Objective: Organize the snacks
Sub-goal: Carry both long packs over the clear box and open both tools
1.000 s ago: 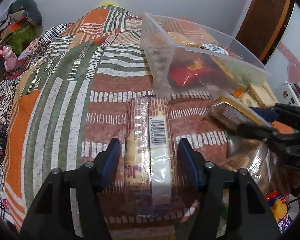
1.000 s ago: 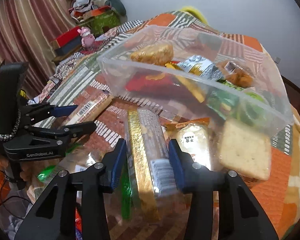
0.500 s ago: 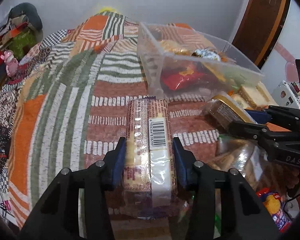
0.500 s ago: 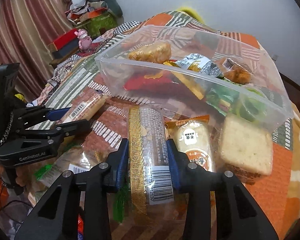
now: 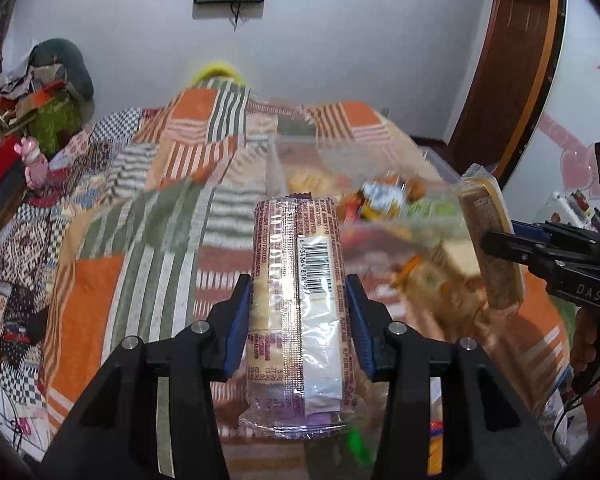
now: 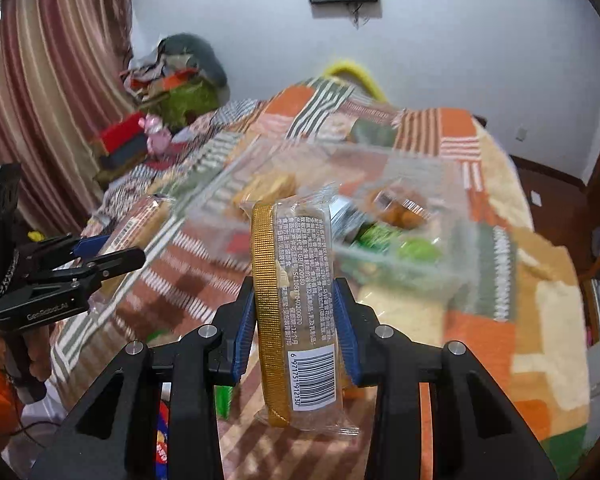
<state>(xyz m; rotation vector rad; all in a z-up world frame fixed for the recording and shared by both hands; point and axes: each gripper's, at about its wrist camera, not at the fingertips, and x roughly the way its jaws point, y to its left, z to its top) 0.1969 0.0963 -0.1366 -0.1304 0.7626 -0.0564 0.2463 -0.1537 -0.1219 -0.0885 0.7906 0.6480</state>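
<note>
Left wrist view: left gripper [image 5: 299, 312] pinches biscuit packet [image 5: 298, 280], long axis toward 12 o'clock; clear bin [image 5: 364, 208] at 1 o'clock. Right gripper [image 6: 295, 320] pinches gold-edged packet [image 6: 296, 304].

Left gripper [image 5: 298, 312] clamping biscuit pack [image 5: 298, 280], right gripper [image 5: 500, 240] gripping cake pack [image 5: 490, 240]

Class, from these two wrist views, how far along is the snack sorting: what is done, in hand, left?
Done: several snacks already lie in the clear bin. In hand: the left gripper clamps a purple-printed cracker pack; the right gripper clamps a gold-edged pack; both are lifted. Left: dropping both in, plus loose packets on the blanket.
</note>
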